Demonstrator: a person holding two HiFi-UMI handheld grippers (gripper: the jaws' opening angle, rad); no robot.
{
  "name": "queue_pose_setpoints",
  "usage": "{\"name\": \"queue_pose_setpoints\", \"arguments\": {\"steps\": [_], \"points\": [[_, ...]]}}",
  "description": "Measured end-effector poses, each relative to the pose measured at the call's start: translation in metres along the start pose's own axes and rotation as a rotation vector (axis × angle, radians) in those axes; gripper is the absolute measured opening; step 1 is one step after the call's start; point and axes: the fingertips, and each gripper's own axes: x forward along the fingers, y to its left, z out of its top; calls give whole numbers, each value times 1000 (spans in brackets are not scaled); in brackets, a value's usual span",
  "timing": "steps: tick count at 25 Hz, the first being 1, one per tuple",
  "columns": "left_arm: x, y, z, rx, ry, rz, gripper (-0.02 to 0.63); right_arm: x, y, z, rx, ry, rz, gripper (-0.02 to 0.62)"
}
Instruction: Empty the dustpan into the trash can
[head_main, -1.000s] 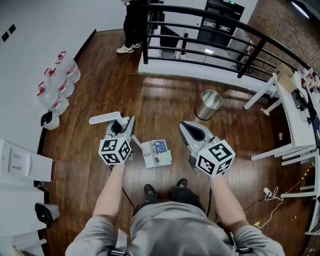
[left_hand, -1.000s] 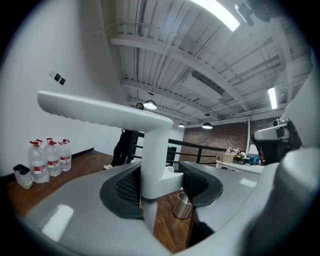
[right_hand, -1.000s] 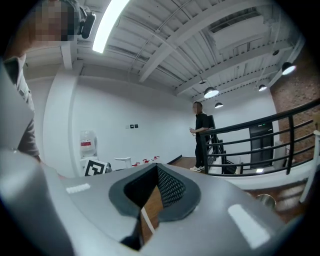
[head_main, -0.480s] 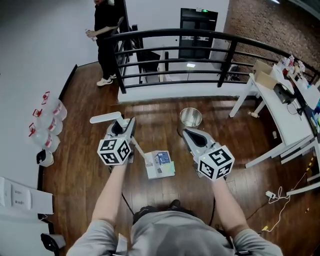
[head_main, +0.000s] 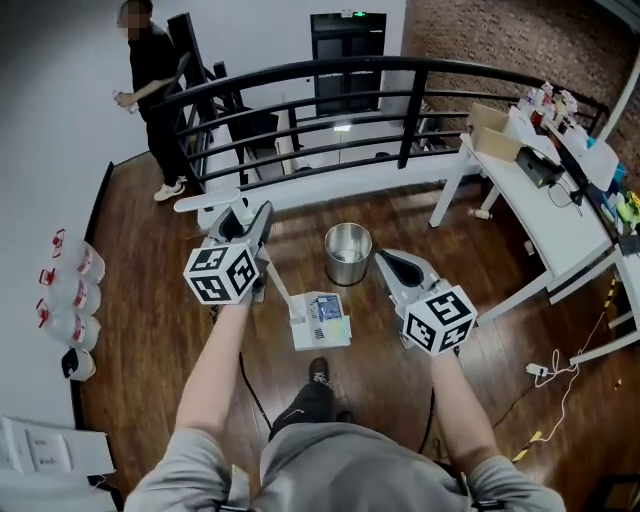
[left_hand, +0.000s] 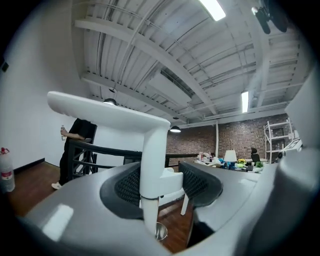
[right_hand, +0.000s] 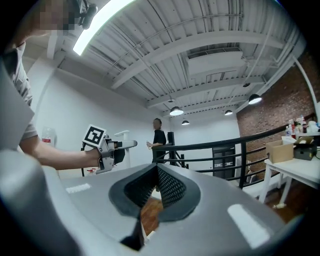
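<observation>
Left gripper (head_main: 250, 225): jaws clamped on the white upright stem (left_hand: 152, 165) of the dustpan's handle. The pads press the stem from both sides. The flat hand-grip (left_hand: 100, 107) of the handle juts out above the jaws.

From the jaws the stem slants down to the dustpan (head_main: 320, 320), whose pan hangs low between the two grippers. It carries bluish and pale green scraps.

Trash can (head_main: 347, 253): bare metal, open top, standing on the wooden floor (head_main: 200, 400). In the head view it is just beyond the pan, on the side away from the person. The pan is near it, not over its mouth.

Right gripper (head_main: 395, 265): jaws pressed together at the tips with nothing between them. It is held to the right of the can, apart from the dustpan.

Further out: black railing (head_main: 330, 70), a person (head_main: 155, 90) standing by it at far left, white table (head_main: 540, 200) at right, water jugs (head_main: 65, 290) along the left wall.
</observation>
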Motion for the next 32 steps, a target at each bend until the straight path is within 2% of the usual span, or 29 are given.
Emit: {"name": "queue_pose_setpoints", "arguments": {"steps": [4,11,16,19,24,32], "points": [[64,-1,27,-1,-31,-78,215,26,-45,12,-10,-21,-72,0],[161,-4,53,-29,-23,-198,215,82,-95,52,-24,-46,-145,0],[212,3,66,-27,-36,-232,215,111,-121,64,-27,-64,-175,0],[243,11,65,-25,-35,-212,215,120,-149,59,-7,-54,-192,0],[280,34,38,-35,2,-150,215,135,-191,49,19,-42,-196,0],[323,78,-10,-60,51,52,216,167,-263,45,31,-32,-133,0]]}}
